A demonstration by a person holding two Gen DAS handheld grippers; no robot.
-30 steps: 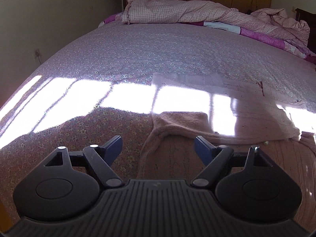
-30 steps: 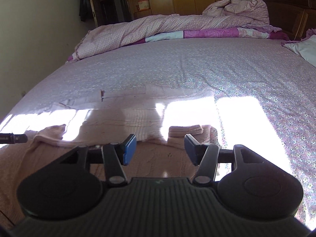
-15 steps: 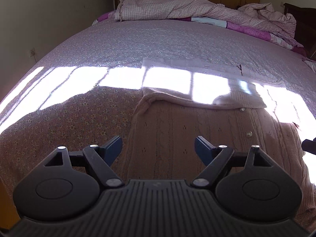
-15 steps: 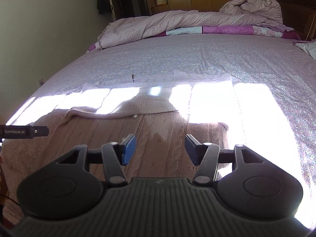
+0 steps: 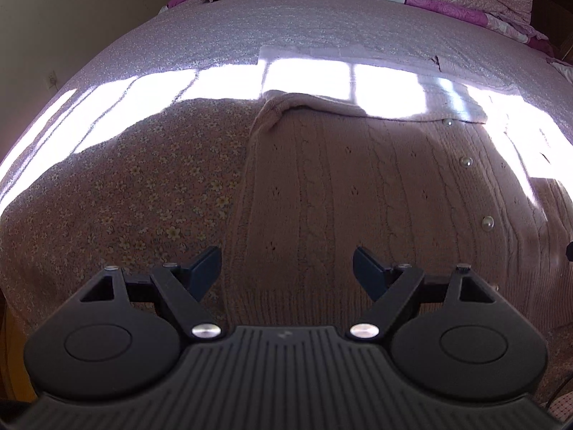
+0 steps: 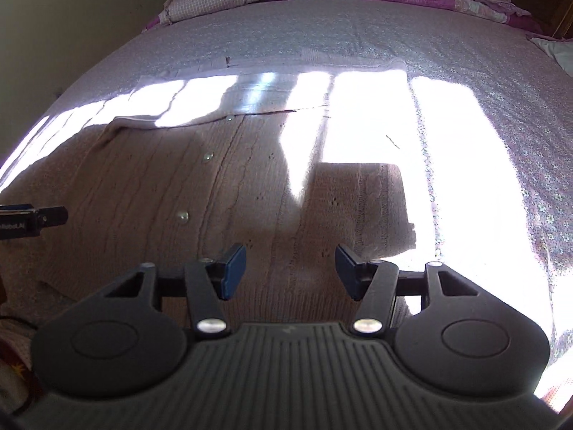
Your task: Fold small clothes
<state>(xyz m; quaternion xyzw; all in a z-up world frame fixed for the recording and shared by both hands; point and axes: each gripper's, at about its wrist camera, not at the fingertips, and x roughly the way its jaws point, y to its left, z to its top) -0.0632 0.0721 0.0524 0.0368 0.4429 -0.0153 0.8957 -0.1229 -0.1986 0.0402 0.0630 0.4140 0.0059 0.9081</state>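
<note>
Now | I see a pink cable-knit cardigan [image 5: 358,186] lying flat, buttoned, on the flowered bed [image 5: 150,186], half sunlit | left gripper [image 5: 286,272] fingers spread, empty, over its left edge | right gripper [image 6: 290,270] fingers apart, empty, over its right half.

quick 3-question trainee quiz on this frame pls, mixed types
1. True or false: the left gripper is clamped on the cardigan.
2. What does the cardigan lie on?
A. a wooden table
B. a bed with a floral sheet
C. a chair
3. Fill in: a row of small round ____ runs down the cardigan's front.

Key:
1. False. Both the left gripper and the right gripper have open jaws with nothing between the pads; they hang over the knit.
2. B
3. buttons
</note>
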